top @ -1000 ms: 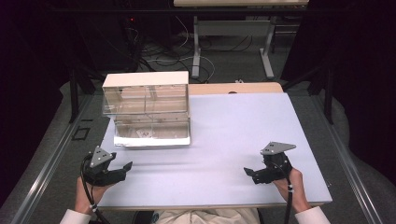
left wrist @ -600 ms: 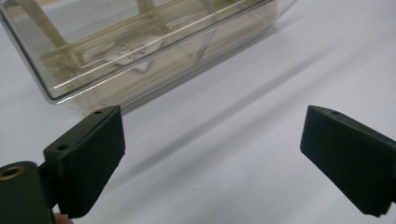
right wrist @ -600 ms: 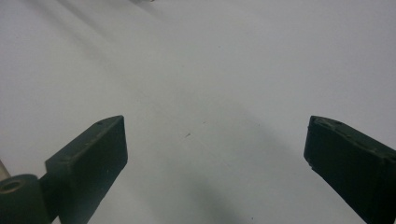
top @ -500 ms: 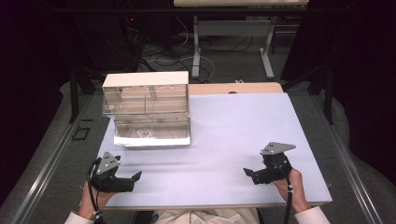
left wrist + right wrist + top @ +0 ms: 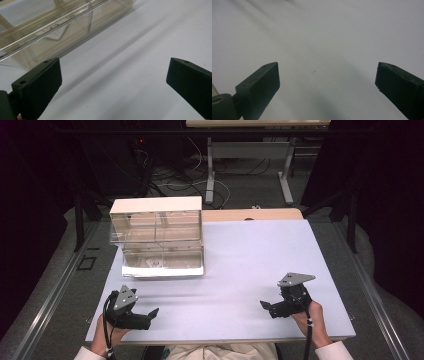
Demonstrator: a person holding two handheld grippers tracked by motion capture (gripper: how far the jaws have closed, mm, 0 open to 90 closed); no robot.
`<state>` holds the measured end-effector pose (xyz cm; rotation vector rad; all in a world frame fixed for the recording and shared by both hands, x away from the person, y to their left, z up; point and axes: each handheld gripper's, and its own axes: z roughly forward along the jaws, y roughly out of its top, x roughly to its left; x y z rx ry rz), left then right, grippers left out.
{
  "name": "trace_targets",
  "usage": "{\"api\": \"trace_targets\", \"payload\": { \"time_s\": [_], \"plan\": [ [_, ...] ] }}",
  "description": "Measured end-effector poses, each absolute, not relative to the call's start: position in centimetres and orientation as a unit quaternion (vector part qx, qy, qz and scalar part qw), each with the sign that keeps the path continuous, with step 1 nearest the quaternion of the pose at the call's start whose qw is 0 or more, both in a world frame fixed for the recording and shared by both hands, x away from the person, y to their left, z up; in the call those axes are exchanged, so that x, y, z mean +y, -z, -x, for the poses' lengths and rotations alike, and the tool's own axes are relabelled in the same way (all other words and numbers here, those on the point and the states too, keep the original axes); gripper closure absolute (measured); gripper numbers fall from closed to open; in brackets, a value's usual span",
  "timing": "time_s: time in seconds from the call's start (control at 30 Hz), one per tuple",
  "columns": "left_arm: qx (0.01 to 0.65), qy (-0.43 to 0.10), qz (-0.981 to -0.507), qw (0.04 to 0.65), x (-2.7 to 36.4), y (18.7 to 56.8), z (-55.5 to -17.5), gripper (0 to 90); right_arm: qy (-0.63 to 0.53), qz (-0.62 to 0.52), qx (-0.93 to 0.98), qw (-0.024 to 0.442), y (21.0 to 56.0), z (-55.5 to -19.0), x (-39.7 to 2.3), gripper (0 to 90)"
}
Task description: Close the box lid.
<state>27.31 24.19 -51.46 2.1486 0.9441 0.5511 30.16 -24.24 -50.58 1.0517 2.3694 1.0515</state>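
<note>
High view: left gripper (image 5: 150, 314) sat at the table's (image 5: 250, 255) near edge, nearer than the clear plastic box (image 5: 157, 237) and a little to its left, well apart from it. Its jaws had just been opening and stood spread wide, nothing between them. Right gripper (image 5: 265, 306) rested at the near edge too, well to the box's right, jaws spread and empty over bare tabletop.

Left gripper view: the box lay ahead and to the left, beyond the left jaw; a folded paper (image 5: 58, 33) showed through its lower compartment.

Judgement: the step in hand looked like an approach to the box with the left gripper. To do it well, keep the jaws wide, come in level with the box front, and steady the light box with the right gripper so it does not slide.

Surface was a pale, smooth, matt sheet, with a wood strip (image 5: 250, 214) beyond the box. Farther off: dark room, grey floor, cables (image 5: 175, 172), desk legs (image 5: 287, 175).
</note>
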Motion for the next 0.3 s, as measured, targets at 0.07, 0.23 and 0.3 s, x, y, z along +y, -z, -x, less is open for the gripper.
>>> {"api": "trace_targets", "payload": {
  "time_s": [0.07,0.23,0.3],
  "plan": [
    [0.365,-0.213,-0.833,0.358,24.05,51.6,-27.35,0.1,-0.37,-0.367,0.836,0.172,50.58,-30.19,-24.27,4.7],
    [0.362,-0.207,-0.836,0.357,23.86,51.81,-27.55,0.1,-0.366,-0.367,0.837,0.175,50.58,-30.11,-24.24,4.2],
    [0.362,-0.206,-0.837,0.356,23.87,51.82,-27.68,0.1,-0.368,-0.364,0.837,0.177,50.58,-30.1,-24.2,3.7]
  ]
}}
